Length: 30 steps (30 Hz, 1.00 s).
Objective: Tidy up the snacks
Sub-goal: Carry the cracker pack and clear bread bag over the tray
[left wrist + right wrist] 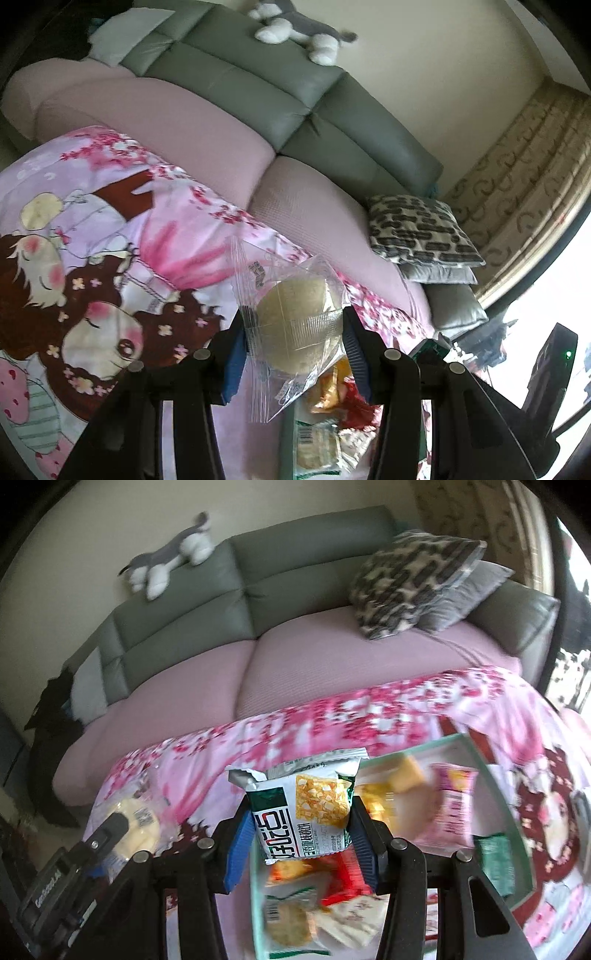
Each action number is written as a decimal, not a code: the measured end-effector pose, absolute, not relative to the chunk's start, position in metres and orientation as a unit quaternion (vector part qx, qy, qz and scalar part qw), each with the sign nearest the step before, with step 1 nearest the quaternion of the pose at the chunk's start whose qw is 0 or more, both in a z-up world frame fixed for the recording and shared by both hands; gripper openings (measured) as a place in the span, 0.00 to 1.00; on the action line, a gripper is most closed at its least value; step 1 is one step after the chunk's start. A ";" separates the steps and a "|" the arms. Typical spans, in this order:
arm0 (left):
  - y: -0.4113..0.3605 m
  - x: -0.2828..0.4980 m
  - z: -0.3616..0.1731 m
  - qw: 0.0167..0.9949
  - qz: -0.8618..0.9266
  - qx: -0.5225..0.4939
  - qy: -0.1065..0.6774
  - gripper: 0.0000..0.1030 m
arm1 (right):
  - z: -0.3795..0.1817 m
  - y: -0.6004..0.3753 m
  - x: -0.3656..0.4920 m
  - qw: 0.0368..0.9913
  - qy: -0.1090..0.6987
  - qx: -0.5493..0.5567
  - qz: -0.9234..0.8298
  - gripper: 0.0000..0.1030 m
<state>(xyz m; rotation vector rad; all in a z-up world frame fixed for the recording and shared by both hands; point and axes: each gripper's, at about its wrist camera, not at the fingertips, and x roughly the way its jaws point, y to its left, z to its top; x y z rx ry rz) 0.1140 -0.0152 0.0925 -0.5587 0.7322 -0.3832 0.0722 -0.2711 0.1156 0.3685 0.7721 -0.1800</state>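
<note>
We are mid-transfer: the left gripper (295,347) grasps a clear-wrapped bun (299,325); the right gripper (301,830) grasps a cracker pack (304,812) above the tray (495,775). Next: lower and release each inside.

Two hand-held grippers (295,347), one tray (517,812)

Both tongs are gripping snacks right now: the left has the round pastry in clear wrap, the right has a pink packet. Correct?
Not quite. The right tongs hold a green-and-white cracker packet, not a pink one, as the right wrist view shows. The left tongs do grip the clear-wrapped round pastry.
</note>
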 end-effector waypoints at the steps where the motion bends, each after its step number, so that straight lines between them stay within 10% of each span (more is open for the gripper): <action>1: -0.020 0.113 0.094 0.878 -0.189 -0.265 0.352 0.49 | 0.117 -0.277 0.069 0.905 0.373 0.180 -0.096 0.51; 30: -0.127 0.084 0.079 0.840 -0.265 -0.192 0.434 0.49 | 0.103 -0.359 -0.003 0.875 0.391 0.227 -0.172 0.51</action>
